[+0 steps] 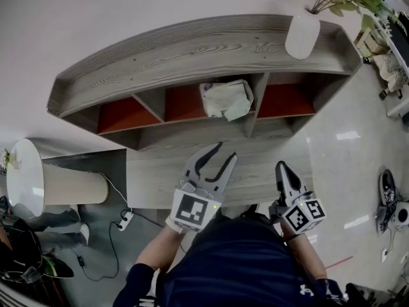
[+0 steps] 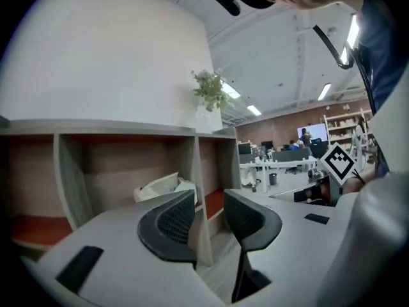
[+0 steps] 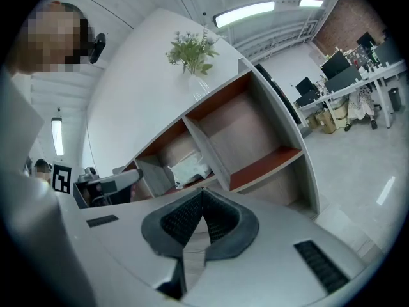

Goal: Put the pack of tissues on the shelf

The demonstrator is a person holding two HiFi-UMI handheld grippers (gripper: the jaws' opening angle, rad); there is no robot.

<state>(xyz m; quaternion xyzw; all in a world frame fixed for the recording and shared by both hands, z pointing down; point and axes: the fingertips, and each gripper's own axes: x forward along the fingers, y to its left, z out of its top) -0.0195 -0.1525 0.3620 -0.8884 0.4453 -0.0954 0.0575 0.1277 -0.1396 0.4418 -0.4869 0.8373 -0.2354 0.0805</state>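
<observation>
The pack of tissues (image 1: 226, 98), white and crumpled, lies in the middle compartment of the curved grey wooden shelf (image 1: 192, 50). It also shows in the left gripper view (image 2: 163, 185) and the right gripper view (image 3: 190, 169). My left gripper (image 1: 227, 149) hovers in front of the shelf, below the pack and apart from it. Its jaws stand a little apart with nothing between them (image 2: 209, 200). My right gripper (image 1: 282, 167) is held to the right of it, jaws shut and empty (image 3: 202, 194).
A white vase (image 1: 301, 34) with a green plant stands on the shelf top at the right. The red-floored compartments beside the pack hold nothing. A round white table (image 1: 25, 178) and a power strip (image 1: 124, 220) are at the left, shoes (image 1: 386, 190) at the right.
</observation>
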